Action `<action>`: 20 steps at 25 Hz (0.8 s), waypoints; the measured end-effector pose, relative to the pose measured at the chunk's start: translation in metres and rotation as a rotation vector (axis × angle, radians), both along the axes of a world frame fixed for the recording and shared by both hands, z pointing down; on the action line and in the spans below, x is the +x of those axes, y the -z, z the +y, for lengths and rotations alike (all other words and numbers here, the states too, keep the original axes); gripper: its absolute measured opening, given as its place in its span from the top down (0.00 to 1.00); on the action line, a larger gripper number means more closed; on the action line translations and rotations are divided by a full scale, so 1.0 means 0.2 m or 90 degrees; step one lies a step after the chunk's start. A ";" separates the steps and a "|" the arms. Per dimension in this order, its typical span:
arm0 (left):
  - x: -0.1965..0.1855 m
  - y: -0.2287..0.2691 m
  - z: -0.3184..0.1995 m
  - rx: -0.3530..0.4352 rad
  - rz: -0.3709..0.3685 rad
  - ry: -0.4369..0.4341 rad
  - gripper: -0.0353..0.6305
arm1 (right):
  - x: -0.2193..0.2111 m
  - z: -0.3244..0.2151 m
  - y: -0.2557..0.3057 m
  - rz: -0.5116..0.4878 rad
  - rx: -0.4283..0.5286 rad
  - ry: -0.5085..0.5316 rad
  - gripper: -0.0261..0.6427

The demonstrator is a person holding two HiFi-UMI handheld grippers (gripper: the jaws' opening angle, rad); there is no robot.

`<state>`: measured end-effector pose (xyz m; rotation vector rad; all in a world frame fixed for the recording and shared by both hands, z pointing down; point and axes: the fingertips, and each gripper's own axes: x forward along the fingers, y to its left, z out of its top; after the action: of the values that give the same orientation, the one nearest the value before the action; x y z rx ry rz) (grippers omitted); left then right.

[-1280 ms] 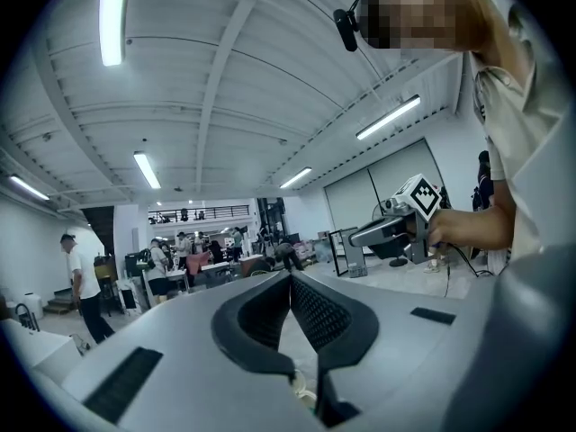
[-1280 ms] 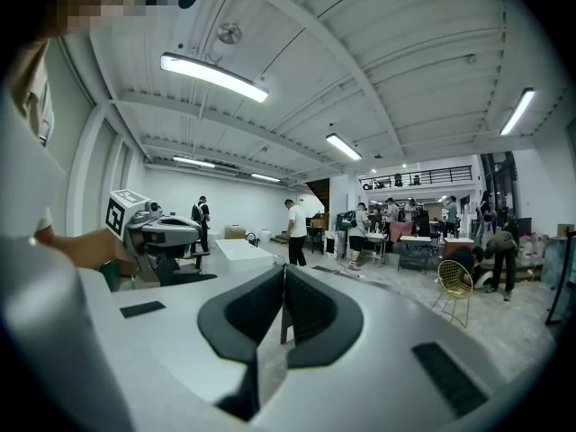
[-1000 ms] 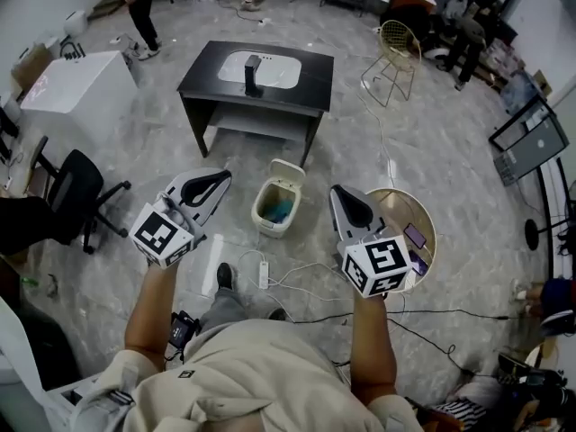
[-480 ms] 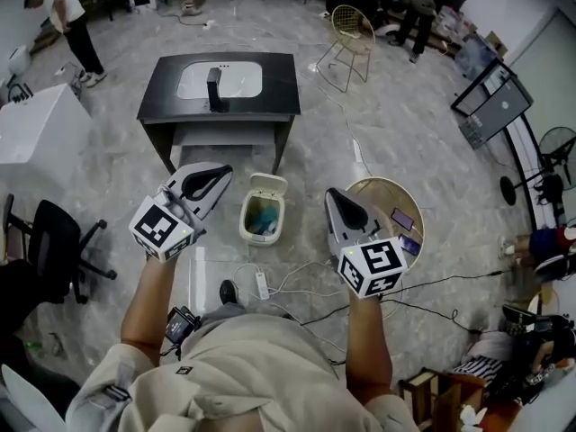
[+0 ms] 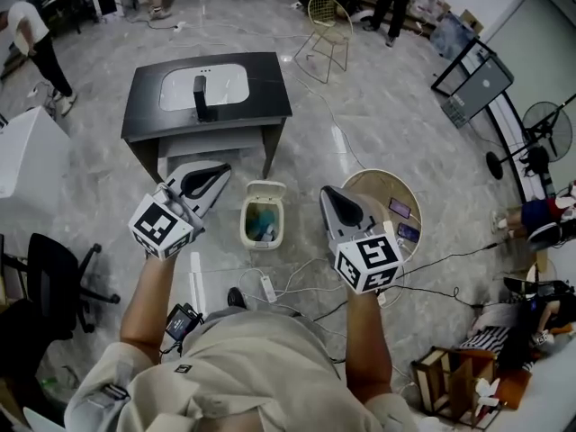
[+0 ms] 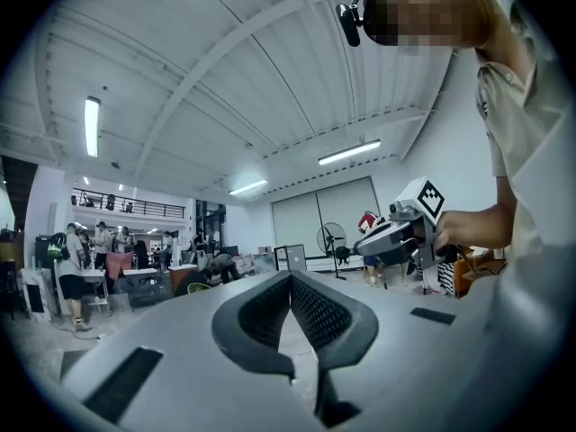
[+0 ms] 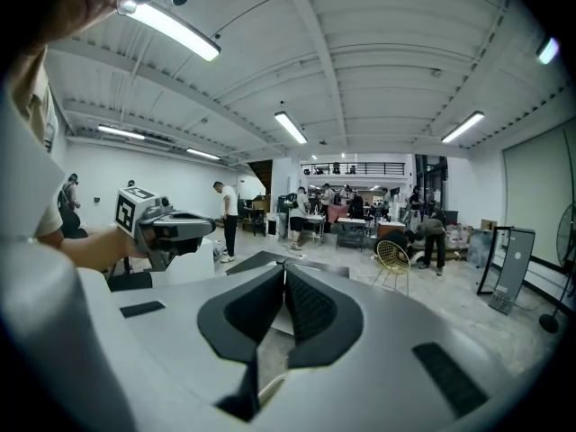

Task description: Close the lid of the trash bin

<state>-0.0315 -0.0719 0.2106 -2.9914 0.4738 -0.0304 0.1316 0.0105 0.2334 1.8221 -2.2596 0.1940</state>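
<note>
**Ana:** Where is the trash bin [image 5: 262, 242]?

**Ben:** It sits on the floor [image 5: 405, 124], between the two tongs and just in front of the black bench [image 5: 270, 79]. It is small, pale and rounded.

**Ana:** Is its lid [image 5: 267, 189] shut?

**Ben:** No, the lid stands up at the far side. Inside lies something blue-green [image 5: 266, 219]. I cannot tell what it is.

**Ana:** And the tongs?

**Ben:** The left tongs [image 5: 216, 173] hang in the air left of the bin. They are pressed together with nothing in them. The right tongs [image 5: 329, 193] are on the bin's right, also pressed together and empty.

**Ana:** What else holds things?

**Ben:** The black bench has a white basin [image 5: 229, 84] sunk into its top. A round wooden bench [image 5: 378, 187] beside the right tongs carries flat phones [image 5: 400, 208].
</note>
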 end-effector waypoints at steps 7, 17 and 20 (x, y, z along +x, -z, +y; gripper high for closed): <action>-0.04 -0.10 -0.15 -0.008 -0.006 -0.016 0.92 | -0.04 -0.14 -0.07 0.005 -0.022 -0.012 0.92; -0.10 -0.18 -0.30 -0.021 -0.031 0.048 0.92 | 0.01 -0.40 -0.13 -0.006 -0.030 0.035 0.92; -0.14 -0.18 -0.35 -0.017 -0.033 0.091 0.92 | 0.02 -0.49 -0.15 -0.013 -0.026 0.073 0.92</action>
<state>-0.0594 -0.1428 0.2459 -2.9689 0.6852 -0.1264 0.1355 -0.0883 0.2628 1.6726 -2.3469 0.2381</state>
